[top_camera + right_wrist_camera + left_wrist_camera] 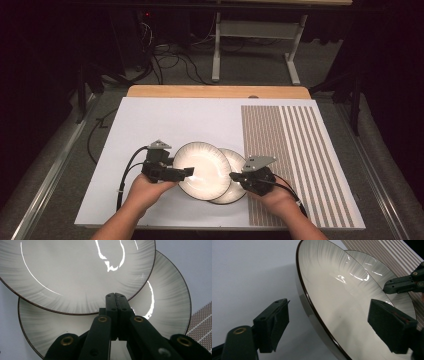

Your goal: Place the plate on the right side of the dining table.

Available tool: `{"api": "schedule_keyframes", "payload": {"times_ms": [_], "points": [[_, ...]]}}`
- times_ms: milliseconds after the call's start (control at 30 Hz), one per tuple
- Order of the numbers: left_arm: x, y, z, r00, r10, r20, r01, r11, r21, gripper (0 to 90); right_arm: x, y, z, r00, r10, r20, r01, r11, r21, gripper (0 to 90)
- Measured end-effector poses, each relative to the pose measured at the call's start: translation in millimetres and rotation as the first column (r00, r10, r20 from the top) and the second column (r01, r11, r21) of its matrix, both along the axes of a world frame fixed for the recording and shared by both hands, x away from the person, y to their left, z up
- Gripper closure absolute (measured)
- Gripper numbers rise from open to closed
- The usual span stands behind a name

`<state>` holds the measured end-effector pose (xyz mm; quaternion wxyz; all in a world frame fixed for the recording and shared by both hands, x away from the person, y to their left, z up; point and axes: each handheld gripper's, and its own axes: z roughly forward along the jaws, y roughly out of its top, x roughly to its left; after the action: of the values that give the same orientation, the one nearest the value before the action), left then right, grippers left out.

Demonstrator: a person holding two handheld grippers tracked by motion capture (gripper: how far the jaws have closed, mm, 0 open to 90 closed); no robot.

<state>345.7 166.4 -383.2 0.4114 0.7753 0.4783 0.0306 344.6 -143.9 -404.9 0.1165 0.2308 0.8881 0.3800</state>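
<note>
Two white ribbed plates with dark rims lie overlapped on the mat. The upper plate [202, 167] [342, 297] [75, 272] rests partly on the lower plate [234, 161] [377, 270] [170, 300]. My left gripper [189, 172] [332, 322] is open, its jaws straddling the upper plate's left rim, one pad under it and one over it, neither pressing. My right gripper [233, 176] [116, 296] is shut, with nothing between its jaws. Its tips lie over the lower plate, right at the upper plate's rim. In the left gripper view the right gripper [402, 285] reaches in from the far side.
The plates sit on a white mat [165, 120] with a brown striped patch [295, 145] along its right side. A wooden table edge [215, 91] borders the back. Beyond it are cables and a metal table frame [255, 30] on the floor.
</note>
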Motion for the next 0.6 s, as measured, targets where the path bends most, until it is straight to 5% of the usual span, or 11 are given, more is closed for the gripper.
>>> {"api": "schedule_keyframes", "payload": {"times_ms": [400, 600], "points": [[-0.4, -1.9, -1.2, 0.9951, -0.028, -0.095, 0.027, 0.9996, -0.013, 45.7, -0.1, 0.4, 0.0, 1.0000, -0.002, 0.002, 0.002, 1.000, 0.003, 90.0], [0.0, -0.2, -2.1, 0.9946, -0.013, -0.103, 0.011, 0.9998, -0.017, 55.2, -0.3, 0.3, 0.0, 1.0000, -0.005, 0.001, 0.005, 1.000, 0.002, 90.0]]}}
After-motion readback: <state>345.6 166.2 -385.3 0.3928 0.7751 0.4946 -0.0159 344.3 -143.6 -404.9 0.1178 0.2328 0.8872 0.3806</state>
